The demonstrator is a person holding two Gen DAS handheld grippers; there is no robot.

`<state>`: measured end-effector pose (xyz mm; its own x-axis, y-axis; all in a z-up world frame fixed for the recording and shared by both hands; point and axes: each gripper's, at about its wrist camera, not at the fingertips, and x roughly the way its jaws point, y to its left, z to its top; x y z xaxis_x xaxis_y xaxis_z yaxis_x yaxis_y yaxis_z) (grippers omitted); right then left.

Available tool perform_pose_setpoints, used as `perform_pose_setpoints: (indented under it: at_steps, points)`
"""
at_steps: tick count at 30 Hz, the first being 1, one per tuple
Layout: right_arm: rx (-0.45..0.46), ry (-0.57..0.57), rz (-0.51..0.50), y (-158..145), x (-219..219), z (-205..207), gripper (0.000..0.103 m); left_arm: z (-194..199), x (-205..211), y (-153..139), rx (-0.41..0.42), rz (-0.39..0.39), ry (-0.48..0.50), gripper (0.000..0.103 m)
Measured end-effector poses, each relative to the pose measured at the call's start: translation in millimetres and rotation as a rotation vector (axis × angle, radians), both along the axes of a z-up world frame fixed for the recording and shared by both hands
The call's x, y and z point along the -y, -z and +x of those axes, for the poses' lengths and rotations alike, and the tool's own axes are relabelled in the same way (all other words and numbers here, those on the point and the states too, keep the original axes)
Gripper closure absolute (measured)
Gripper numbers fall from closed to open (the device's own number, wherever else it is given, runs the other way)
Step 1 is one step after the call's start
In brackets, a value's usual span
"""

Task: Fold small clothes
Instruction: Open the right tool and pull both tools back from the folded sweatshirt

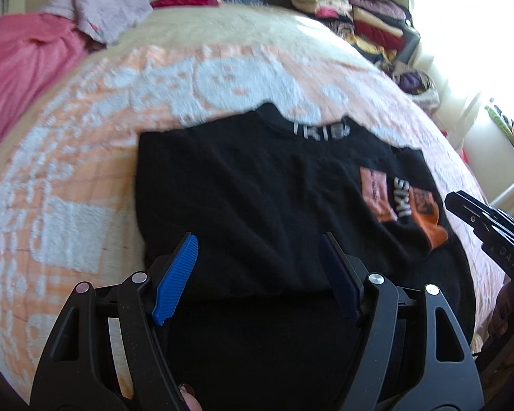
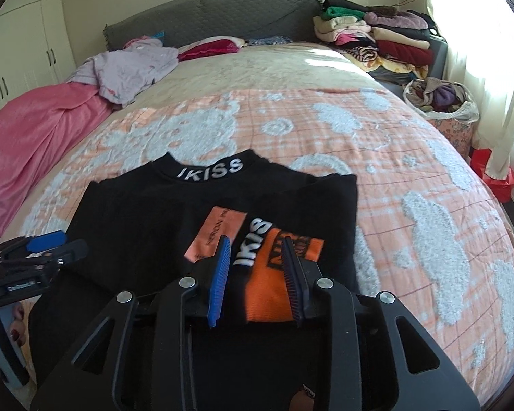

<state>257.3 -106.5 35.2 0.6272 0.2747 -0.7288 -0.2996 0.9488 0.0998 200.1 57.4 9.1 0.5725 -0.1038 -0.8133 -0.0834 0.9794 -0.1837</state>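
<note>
A black top (image 2: 147,226), partly folded, lies on an orange-and-white patterned blanket (image 2: 394,157) at the near end of a bed, its collar lettered "IKISS" turned toward the headboard (image 2: 222,13). The right wrist view is sharp: it shows the headboard, white wardrobe doors (image 2: 20,51) at upper left, a lilac garment (image 2: 133,68) on pink bedding (image 2: 34,130), a stack of folded clothes (image 2: 380,41) at upper right and a bag of clothes (image 2: 442,99) below it. The right gripper (image 2: 257,250) hovers over the top's orange patch (image 2: 274,284), its blue pads (image 2: 219,281) a little apart with nothing pinched between them. The left gripper (image 2: 56,245) enters from the left edge here, with painted fingernails beneath it.

The left wrist view is blurred; the collar lettering cannot be read there, and the headboard and wardrobe fall outside it. The left gripper (image 1: 258,243) stands wide apart above the top's (image 1: 240,188) plain black body, empty. The right gripper (image 1: 459,202) shows only as a black tip at the right edge. The top's lower hem is hidden behind the gripper frames in both views.
</note>
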Motion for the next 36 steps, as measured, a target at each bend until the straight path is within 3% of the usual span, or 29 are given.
perform_pose_setpoints:
  at_steps: [4, 9, 13, 15, 24, 31, 34, 36]
  points:
    - [-0.011, -0.038, -0.003, 4.4, -9.8, -4.8, 0.073, 1.4, -5.6, 19.2, -0.057, 0.022, -0.001, 0.044]
    - [-0.039, -0.063, -0.012, 15.1, -18.3, -2.8, 0.068, -1.2, -6.1, 20.8, -0.055, 0.025, 0.004, 0.044]
    - [-0.147, -0.024, -0.072, 43.5, -16.6, 7.9, 0.068, -1.1, -6.1, 19.9, -0.053, 0.029, 0.004, 0.044]
    - [-0.172, -0.003, -0.016, 52.5, -6.7, 10.8, 0.068, -2.2, -6.1, 19.8, -0.052, 0.031, 0.007, 0.044]
    - [-0.146, 0.021, 0.041, 39.3, 6.6, -4.0, 0.063, -4.7, -4.2, 17.8, -0.045, 0.042, 0.004, 0.044]
    - [-0.127, 0.017, 0.061, 28.1, 12.2, -15.1, 0.049, -8.4, -4.4, 14.4, -0.037, 0.037, 0.001, 0.044]
    - [-0.117, 0.021, 0.074, 23.4, 13.8, -19.5, 0.036, -10.2, -4.9, 12.5, -0.034, 0.032, -0.003, 0.044]
    - [-0.114, 0.018, 0.076, 21.4, 13.3, -21.9, 0.036, -11.8, -5.4, 10.6, -0.031, 0.026, -0.005, 0.044]
